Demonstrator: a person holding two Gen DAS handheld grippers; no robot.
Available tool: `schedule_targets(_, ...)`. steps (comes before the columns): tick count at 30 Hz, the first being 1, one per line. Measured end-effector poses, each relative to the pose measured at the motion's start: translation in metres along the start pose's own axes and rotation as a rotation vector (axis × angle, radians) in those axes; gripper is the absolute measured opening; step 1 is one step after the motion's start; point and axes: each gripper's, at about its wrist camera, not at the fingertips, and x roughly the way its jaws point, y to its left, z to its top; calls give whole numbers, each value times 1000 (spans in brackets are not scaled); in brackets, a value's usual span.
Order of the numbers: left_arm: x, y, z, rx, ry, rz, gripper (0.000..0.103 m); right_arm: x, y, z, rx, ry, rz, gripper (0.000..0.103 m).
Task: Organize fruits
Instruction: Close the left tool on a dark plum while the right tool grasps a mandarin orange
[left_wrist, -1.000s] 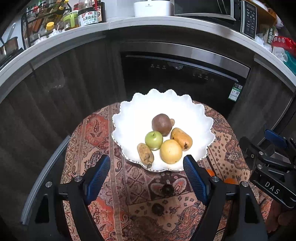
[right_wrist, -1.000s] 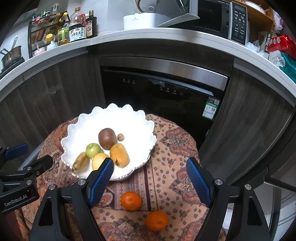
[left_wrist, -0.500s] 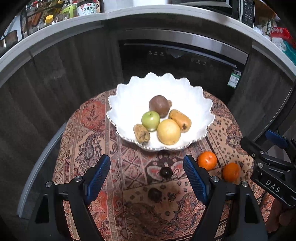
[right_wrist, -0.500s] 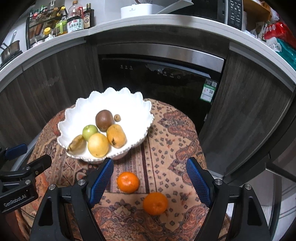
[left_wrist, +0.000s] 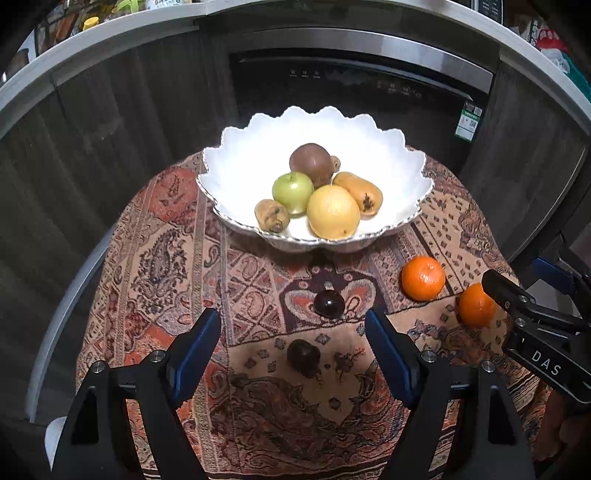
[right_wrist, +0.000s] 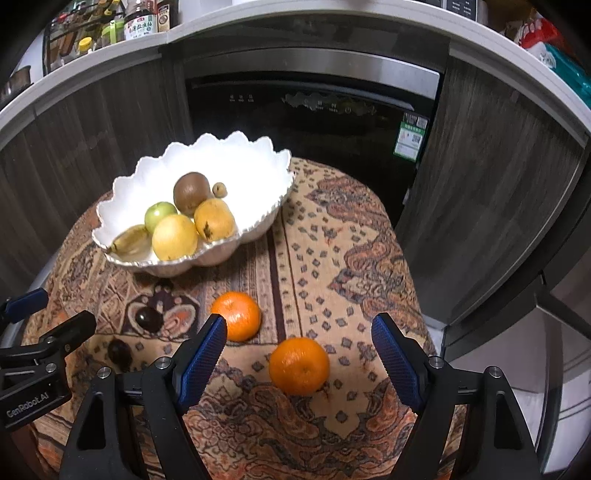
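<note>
Here, going left to right, the left gripper (left_wrist: 292, 345) hangs released over the patterned cloth (left_wrist: 155, 258) on the bench, its blue fingers (left_wrist: 195, 347) spread wide and gripping nothing. Between them and a little ahead sit two small dark fruits: the nearer dark fruit (left_wrist: 303, 353) just inside the fingertips, the farther dark fruit (left_wrist: 329, 302) slightly beyond them. Farther ahead stands the white scalloped bowl (left_wrist: 240, 147), holding a green apple (left_wrist: 293, 192), a brown round fruit (left_wrist: 312, 160), a yellow round fruit (left_wrist: 333, 211), an orange-yellow oblong fruit (left_wrist: 360, 192) and a brownish spotted piece (left_wrist: 272, 215) (what kind it is I cannot tell).

The right gripper (right_wrist: 298, 350) is likewise released and empty. The near tangerine (right_wrist: 299, 365) lies on the cloth between its fingers, touching neither. The far tangerine (right_wrist: 236, 315) rests just beyond the left fingertip, partly hidden by it. Nothing lies between either gripper and the loose fruit. Behind the bench a dark appliance door (right_wrist: 314, 110) is set in wood-grain cabinets (right_wrist: 498, 184).
</note>
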Motion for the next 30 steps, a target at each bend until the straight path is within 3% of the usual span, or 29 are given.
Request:
schedule_targets(15, 35, -5, -26, 12, 54, 15, 71, 27, -5, -23, 8, 36, -24, 81)
schedule_targets(21, 47, -4, -33, 8, 79, 21, 63, 36, -3, -28, 2, 47, -33, 81)
schedule_targets(26, 57, -4, -38, 6, 111, 4, 49, 42, -1, -31, -9, 53, -32, 80)
schedule_targets(30, 61, -4, -40, 3, 117, -4, 47, 47, -1, -33, -7, 64, -33, 77)
